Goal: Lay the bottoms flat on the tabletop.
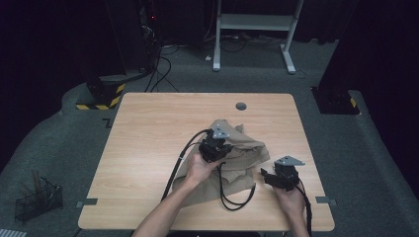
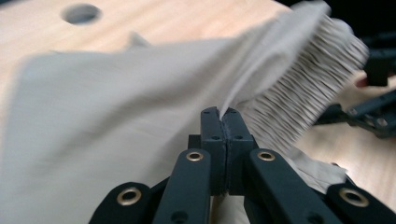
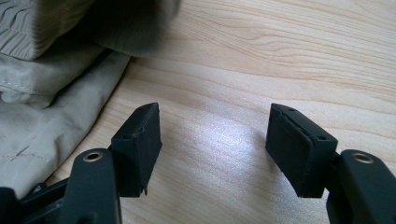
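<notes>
Lying crumpled at centre frame on the worktop (image 1: 148, 128), the beige garment (image 1: 237, 163) looks soft, light & floppy; prob best taken at a hem or the ribbed elastic band. Left gripper (image 2: 219, 114), centre frame: jaws clenched on a fold of cloth. Right gripper (image 3: 212, 140), lower right w/ jaws released wide, holding nothing, beside the cloth edge.
</notes>
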